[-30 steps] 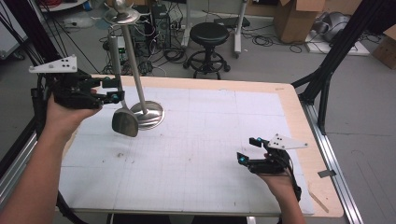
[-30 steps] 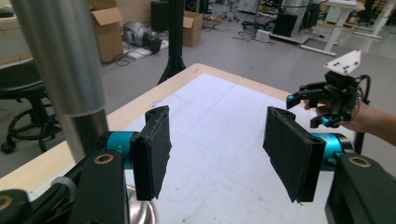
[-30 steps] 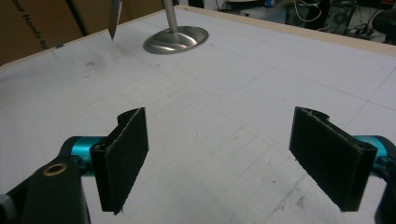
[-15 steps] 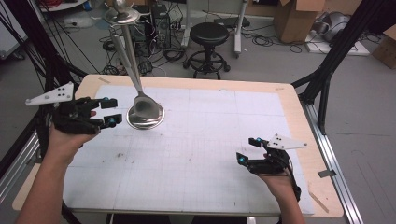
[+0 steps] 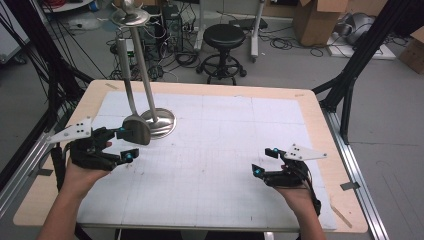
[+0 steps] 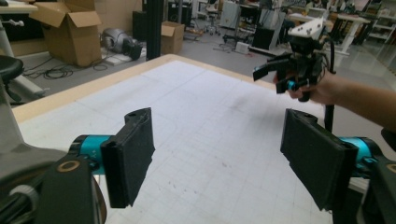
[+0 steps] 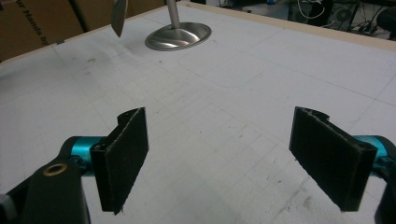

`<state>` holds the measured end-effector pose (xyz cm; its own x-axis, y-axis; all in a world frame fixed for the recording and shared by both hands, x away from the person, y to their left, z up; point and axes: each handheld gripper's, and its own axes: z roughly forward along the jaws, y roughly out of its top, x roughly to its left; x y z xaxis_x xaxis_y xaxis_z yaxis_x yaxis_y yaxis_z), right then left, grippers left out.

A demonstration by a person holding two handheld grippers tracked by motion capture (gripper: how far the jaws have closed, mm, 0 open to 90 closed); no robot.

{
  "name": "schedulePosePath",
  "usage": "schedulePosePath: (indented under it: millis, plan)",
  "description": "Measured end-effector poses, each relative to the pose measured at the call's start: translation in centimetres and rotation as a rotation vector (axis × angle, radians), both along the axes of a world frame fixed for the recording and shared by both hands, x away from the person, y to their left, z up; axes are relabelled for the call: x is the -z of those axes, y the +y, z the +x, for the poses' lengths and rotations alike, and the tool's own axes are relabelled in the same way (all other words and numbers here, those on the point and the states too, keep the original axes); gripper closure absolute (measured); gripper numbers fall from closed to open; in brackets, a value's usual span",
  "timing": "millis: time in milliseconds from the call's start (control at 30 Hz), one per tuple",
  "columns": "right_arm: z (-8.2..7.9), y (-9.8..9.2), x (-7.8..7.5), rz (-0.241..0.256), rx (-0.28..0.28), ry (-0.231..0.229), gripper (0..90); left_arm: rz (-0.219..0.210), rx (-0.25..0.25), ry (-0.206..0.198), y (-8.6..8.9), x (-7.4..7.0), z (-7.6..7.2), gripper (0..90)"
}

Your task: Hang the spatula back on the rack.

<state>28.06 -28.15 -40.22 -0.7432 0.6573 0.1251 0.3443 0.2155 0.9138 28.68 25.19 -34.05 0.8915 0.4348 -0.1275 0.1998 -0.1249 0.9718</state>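
A metal stand [image 5: 159, 122] with a round base and a tall pole rises at the table's far left. A steel ladle [image 5: 137, 130] hangs beside the pole, its bowl just above the white mat. My left gripper [image 5: 126, 144] is open right in front of that bowl, with nothing between its jaws, and its own view [image 6: 217, 163] looks across the mat. My right gripper [image 5: 263, 161] is open low over the near right of the mat and holds nothing. Its own view [image 7: 217, 163] faces the stand base [image 7: 177, 36] and the ladle's edge [image 7: 118, 18].
A white gridded mat [image 5: 225, 150] covers most of the wooden table [image 5: 320, 130]. A black stool [image 5: 224, 37], cables and cardboard boxes [image 5: 315, 20] lie beyond the far edge. The other hand with its gripper [image 6: 299, 65] shows in the left gripper view.
My left gripper has moved toward the near edge, from beside the ladle's handle to below its bowl. The ladle has swung on the stand. The right gripper has stayed put.
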Motion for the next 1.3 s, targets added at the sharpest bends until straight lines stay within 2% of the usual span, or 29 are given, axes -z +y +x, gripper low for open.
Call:
schedulePosePath:
  millis: [100,267,500,600,733,800,1033,1133,1300]
  plan:
    - [0.0,0.0,0.0,-0.002,-0.004,0.003,18.6,-0.007,0.008,-0.001,0.1,0.8,-0.3,23.1]
    - [-0.1,0.0,0.2,-0.009,-0.005,0.006,18.6,-0.006,-0.010,-0.005,0.1,1.5,-0.2,17.8]
    - [-0.1,-0.3,0.6,-0.014,0.000,0.012,18.6,0.008,-0.025,-0.024,0.3,2.9,0.4,10.3]
    - [-0.2,-0.4,0.8,-0.016,0.004,0.019,18.6,0.027,-0.037,-0.023,0.2,3.3,0.6,7.1]
    - [-0.1,-0.5,0.9,-0.020,0.010,0.017,18.6,0.090,-0.042,-0.024,-0.1,3.9,0.8,6.1]
    - [0.0,-0.5,1.0,-0.025,0.012,0.020,18.6,0.101,-0.044,-0.017,-0.1,4.1,0.9,6.1]
    - [-0.2,-0.6,1.0,-0.030,0.018,0.015,18.6,0.098,-0.029,0.005,-0.4,4.6,1.3,6.0]
    - [-0.2,-0.7,1.1,-0.029,0.020,0.017,18.7,0.111,-0.027,0.004,-0.5,4.6,1.3,6.0]
    - [-0.3,-0.6,1.0,-0.030,0.017,0.019,18.6,0.102,-0.037,0.001,-0.3,4.5,1.2,6.0]
